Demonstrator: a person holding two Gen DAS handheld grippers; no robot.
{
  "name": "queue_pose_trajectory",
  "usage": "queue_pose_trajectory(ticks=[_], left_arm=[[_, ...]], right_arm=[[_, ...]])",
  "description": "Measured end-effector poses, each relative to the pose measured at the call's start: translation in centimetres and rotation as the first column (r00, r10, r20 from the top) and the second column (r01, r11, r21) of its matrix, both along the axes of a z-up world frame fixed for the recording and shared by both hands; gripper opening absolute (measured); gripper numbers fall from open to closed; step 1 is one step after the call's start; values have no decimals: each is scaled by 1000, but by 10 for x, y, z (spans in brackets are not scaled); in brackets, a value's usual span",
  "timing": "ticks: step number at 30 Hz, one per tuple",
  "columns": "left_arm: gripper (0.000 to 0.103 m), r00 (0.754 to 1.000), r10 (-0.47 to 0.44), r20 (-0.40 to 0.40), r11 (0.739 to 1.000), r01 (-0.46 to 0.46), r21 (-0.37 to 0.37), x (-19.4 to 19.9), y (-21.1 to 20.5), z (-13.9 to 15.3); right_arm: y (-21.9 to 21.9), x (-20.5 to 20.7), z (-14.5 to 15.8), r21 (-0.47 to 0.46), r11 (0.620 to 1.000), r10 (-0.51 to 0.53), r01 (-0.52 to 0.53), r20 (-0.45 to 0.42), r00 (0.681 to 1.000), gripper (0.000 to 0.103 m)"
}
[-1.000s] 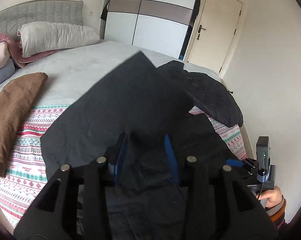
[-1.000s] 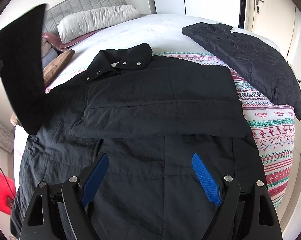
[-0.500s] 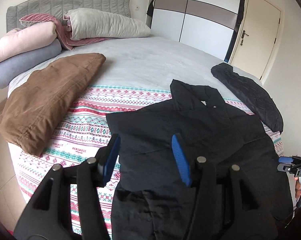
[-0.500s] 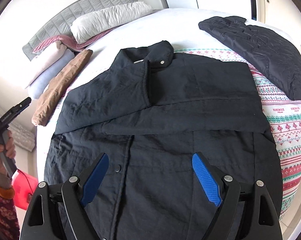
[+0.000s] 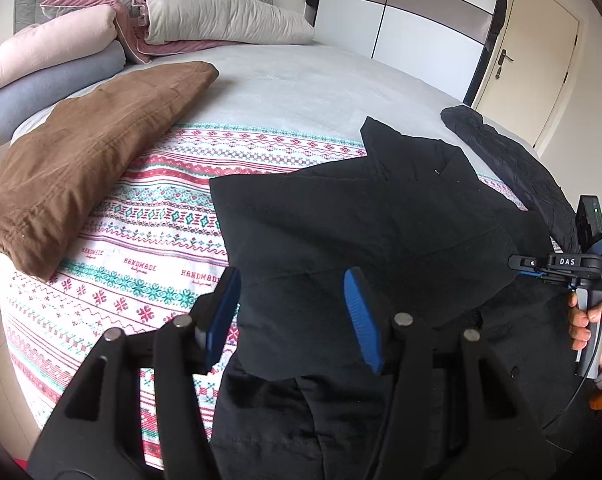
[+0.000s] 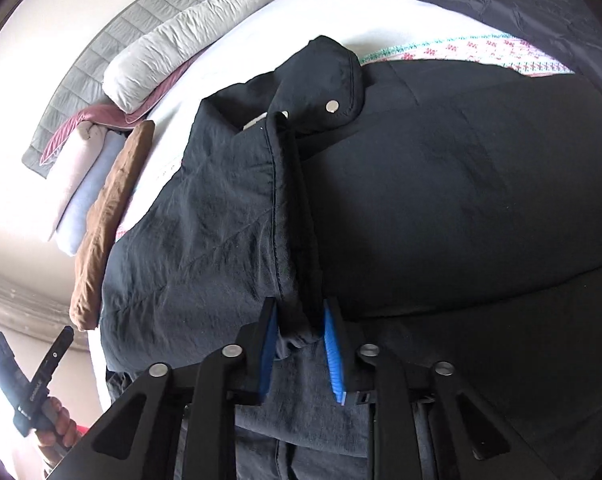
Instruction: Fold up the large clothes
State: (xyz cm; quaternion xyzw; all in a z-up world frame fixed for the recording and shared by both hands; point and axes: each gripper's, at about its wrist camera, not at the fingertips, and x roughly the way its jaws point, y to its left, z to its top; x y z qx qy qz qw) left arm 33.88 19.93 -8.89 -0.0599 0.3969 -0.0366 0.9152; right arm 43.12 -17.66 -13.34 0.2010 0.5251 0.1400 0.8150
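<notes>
A large black quilted jacket (image 5: 353,220) lies on the bed with both sleeves folded across its chest; it also fills the right wrist view (image 6: 461,184), collar with snaps at the top. My left gripper (image 5: 291,312) is open and empty, hovering over the jacket's left side near the folded sleeve. My right gripper (image 6: 299,344) is shut on the cuff end of the left sleeve (image 6: 205,232), fabric pinched between its blue pads. The right gripper also shows at the right edge of the left wrist view (image 5: 521,262).
A folded brown garment (image 5: 89,160) lies left of the jacket on the patterned blanket (image 5: 141,248). Rolled pillows and quilts (image 5: 61,56) are stacked at the headboard. Another black quilted garment (image 5: 513,164) lies at the far right. Wardrobe and door stand behind.
My left gripper let go of the sleeve after laying it across the jacket and drew back. My right gripper moved in low and closed on the sleeve's cuff.
</notes>
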Motion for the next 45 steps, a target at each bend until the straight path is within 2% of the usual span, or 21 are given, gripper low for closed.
queue_pose_trajectory(ticks=[2, 6, 9, 11, 14, 17, 19, 21, 24, 26, 28, 29, 30, 32, 33, 35, 37, 39, 41, 43, 45], left_arm=[[56, 1000, 0, 12, 1000, 0, -1, 2, 1, 0], [56, 1000, 5, 6, 1000, -5, -30, 10, -2, -6], [56, 1000, -2, -18, 999, 2, -39, 17, -13, -17], [56, 999, -28, -34, 999, 27, -22, 19, -25, -25], [56, 997, -70, -20, 997, 70, 37, 21, -43, -30], [56, 994, -105, -10, 993, 106, 54, 24, -57, -38], [57, 993, -121, -9, 990, 121, 68, 24, -62, -49], [59, 991, -132, -11, 988, 132, 85, 23, -64, -64], [59, 991, -137, 0, 990, 137, 34, 21, -56, -83], [60, 990, -138, -3, 990, 138, 22, 22, -55, -81], [61, 991, -134, 0, 990, 133, 38, 20, -56, -78], [63, 992, -126, -3, 991, 126, 48, 17, -57, -75], [66, 993, -120, -9, 991, 120, 53, 13, -58, -70], [80, 993, -120, -16, 992, 120, 49, 1, -59, -58], [81, 991, -132, -17, 990, 132, 50, -6, -60, -52], [83, 987, -156, -21, 985, 158, 67, -23, -62, -38], [85, 986, -165, -32, 980, 167, 110, -43, -65, -25], [85, 987, -159, -34, 976, 162, 149, -63, -64, -12], [93, 988, -151, -36, 976, 155, 153, -84, -60, 1], [99, 988, -145, -48, 980, 150, 133, -103, -54, 11], [100, 987, -145, -69, 984, 151, 99, -122, -48, 18]], right_arm=[[-1, -15, 19, 14, 999, 38, -39, 56, 998, 14], [-3, -51, 38, -15, 996, 87, -87, 39, 995, 14], [1, -60, 30, -130, 983, 134, -129, 24, 991, 19], [2, -60, 25, -226, 967, 119, -117, -6, 993, 21], [1, -62, 40, -251, 966, 87, -60, 99, 991, 26], [17, -54, 53, -302, 953, 107, -40, 209, 972, 27], [31, -43, 44, -321, 946, 131, -55, 218, 967, 28], [40, -33, 22, -345, 936, 137, -66, 184, 973, 28], [41, -30, -9, -353, 934, 134, -58, 195, 972, 28], [41, -37, -14, -369, 927, 156, -59, 239, 959, 29], [43, -39, -11, -391, 919, 165, -59, 241, 956, 31], [43, -40, -7, -406, 912, 161, -54, 233, 959, 39], [41, -43, -2, -409, 911, 154, -49, 228, 962, 42], [29, -54, 15, -371, 927, 151, -52, 241, 959, 48], [20, -63, 26, -351, 935, 144, -47, 255, 956, 51], [2, -84, 46, -323, 946, 119, -20, 287, 950, 69], [-19, -107, 64, -305, 952, 99, 1, 313, 945, 75], [-38, -131, 81, -302, 953, 88, 14, 322, 943, 78], [-57, -155, 95, -313, 949, 84, 23, 324, 942, 82], [-75, -179, 107, -323, 946, 77, 33, 324, 943, 84], [-91, -205, 117, -320, 947, 73, 38, 328, 942, 86]])
